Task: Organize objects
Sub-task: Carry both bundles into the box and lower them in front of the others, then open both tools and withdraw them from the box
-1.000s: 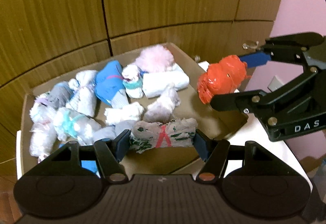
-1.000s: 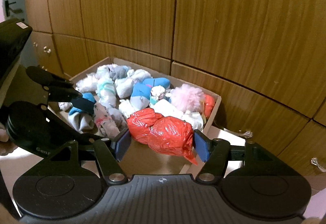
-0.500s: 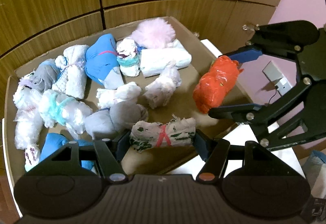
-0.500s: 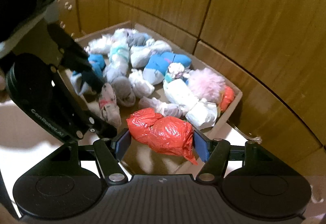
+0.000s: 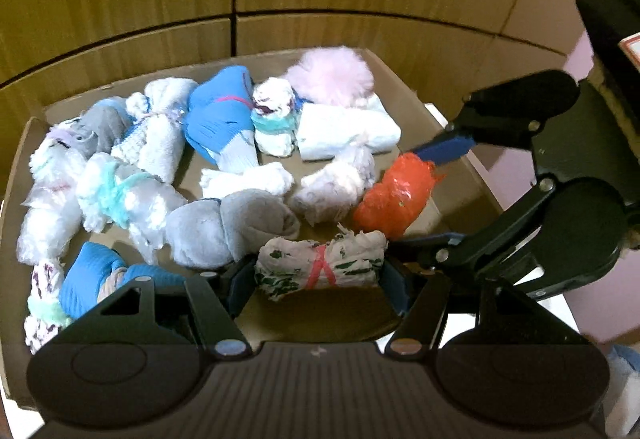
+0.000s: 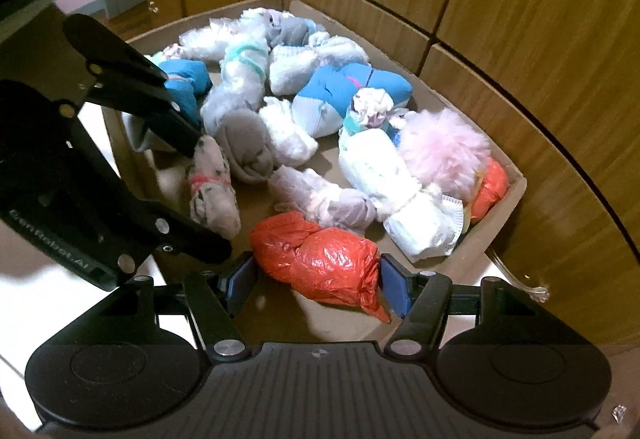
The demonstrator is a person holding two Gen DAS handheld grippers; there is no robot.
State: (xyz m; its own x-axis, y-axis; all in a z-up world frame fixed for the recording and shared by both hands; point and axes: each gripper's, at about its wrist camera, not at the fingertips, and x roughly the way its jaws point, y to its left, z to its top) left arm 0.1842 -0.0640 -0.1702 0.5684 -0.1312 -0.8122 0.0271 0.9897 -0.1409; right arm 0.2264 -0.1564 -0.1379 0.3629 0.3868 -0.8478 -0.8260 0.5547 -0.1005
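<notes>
Left tool point(image 6: 208, 191) marked "GenRobot.AI", gripping white printed bundle point(image 5: 320, 269)

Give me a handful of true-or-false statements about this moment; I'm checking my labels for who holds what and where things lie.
1. The left gripper holds a white bundle with green print and a red tie. True.
2. The right gripper is empty. False: its fingers clamp an orange plastic bag bundle.
3. The bundles lie in a cardboard box. True.
4. The fluffy pink ball lies outside the box. False: it sits inside, near a corner.
5. A wooden panelled wall stands behind the box. True.
</notes>
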